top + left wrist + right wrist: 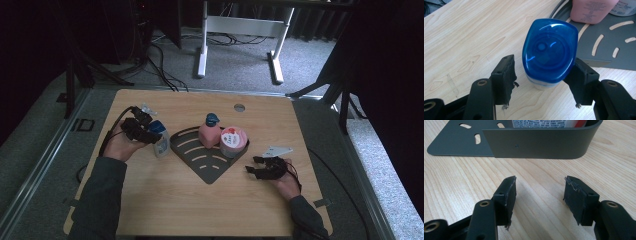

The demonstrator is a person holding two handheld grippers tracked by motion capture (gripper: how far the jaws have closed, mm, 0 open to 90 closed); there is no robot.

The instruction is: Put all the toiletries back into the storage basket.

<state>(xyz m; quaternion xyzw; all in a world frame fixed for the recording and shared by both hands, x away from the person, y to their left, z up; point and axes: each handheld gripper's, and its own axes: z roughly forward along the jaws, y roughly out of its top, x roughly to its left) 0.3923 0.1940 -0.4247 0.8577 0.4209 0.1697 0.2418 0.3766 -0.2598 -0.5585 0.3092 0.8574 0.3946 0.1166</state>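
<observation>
Lab: dark curtains [30, 45], floor cables [160, 65], lone wooden table [165, 200].

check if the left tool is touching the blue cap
Cannot tell: in the left gripper view the left tool flanks the blue cap, with a gap at one pad and the other hidden.

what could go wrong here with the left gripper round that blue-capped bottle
The left gripper straddles the blue-capped bottle with one pad touching and a gap at the other, so closing could push the upright bottle over. It stands right beside the dark shelf tray; a slip might knock it into the pink bottle.
</observation>
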